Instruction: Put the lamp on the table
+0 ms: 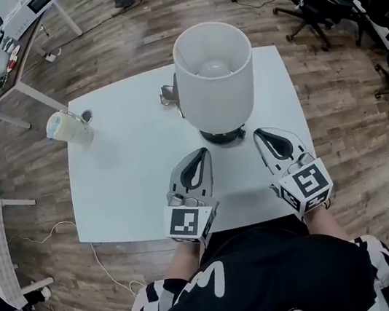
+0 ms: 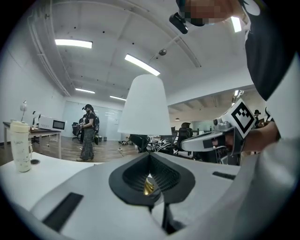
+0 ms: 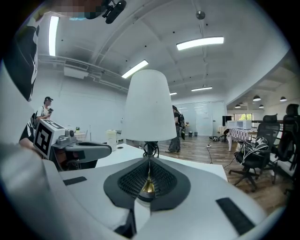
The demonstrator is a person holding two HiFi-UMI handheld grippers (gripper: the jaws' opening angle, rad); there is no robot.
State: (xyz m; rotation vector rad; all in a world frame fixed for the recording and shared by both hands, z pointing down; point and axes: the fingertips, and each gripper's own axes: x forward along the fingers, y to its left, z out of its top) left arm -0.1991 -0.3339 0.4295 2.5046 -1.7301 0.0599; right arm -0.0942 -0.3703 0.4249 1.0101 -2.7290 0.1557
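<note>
Seen from the head camera, a lamp (image 1: 214, 74) with a white drum shade stands upright on a white table (image 1: 134, 191), toward its far edge, at twelve o'clock from the wearer. The left gripper (image 1: 200, 156) lies at eight o'clock of the lamp's dark base, and the right gripper (image 1: 262, 135) at three o'clock. Both are near the base, and this view shows no grip on it.

A pale tumbler (image 1: 68, 128) sits on the table at nine o'clock of the lamp, well apart from it.

The gripper views show what the head view cannot. Each pair of tongs is pressed together with nothing clamped, and a brass-coloured glint shows in the notch beneath the meeting pads. Each view also looks up at the shade from low on the tabletop and shows the other gripper beside it.

The left gripper view shows the tumbler upright and a standing person (image 2: 88, 133) far behind. Only the right gripper view shows a black office chair (image 3: 255, 161) at three o'clock.
</note>
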